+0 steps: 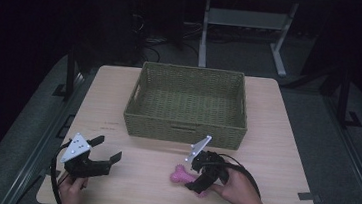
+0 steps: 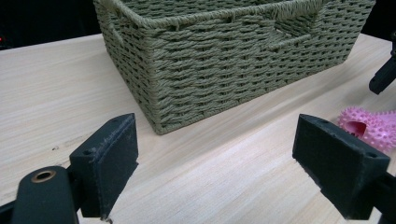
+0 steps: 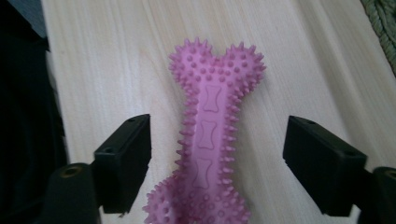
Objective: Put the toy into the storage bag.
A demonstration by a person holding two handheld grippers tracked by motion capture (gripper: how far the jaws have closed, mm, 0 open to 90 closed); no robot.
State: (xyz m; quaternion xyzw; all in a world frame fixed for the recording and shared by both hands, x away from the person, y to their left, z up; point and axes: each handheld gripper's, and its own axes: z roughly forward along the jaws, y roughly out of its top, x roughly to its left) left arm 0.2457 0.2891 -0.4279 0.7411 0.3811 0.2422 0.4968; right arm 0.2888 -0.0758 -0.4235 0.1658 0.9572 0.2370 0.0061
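Pink spiked bone toy [image 3: 212, 135] lying flat on the wooden tabletop [image 1: 285, 142], just in front of the woven basket [image 1: 185, 130] and near its right front corner. Right gripper [image 3: 217, 161] straddles the toy's narrow shaft, its jaws spread on either side with a clear gap between each pad and the rubber spikes; nothing is pinched yet. Left gripper [image 2: 215, 168] rests apart at the tabletop's near left, jaws spread wide and empty, pointing toward the basket's front wall. For a sound grasp, the jaws should probably meet the shaft squarely across its slim middle, as they are now lined up, rather than at the bulbous knobbed ends, where the pads could slide off. The soft spikes are likely to yield, so closing should continue until the pads bear on the body of the toy. Lowering the pads close to the tabletop before closing would help them seat on the shaft's sides.
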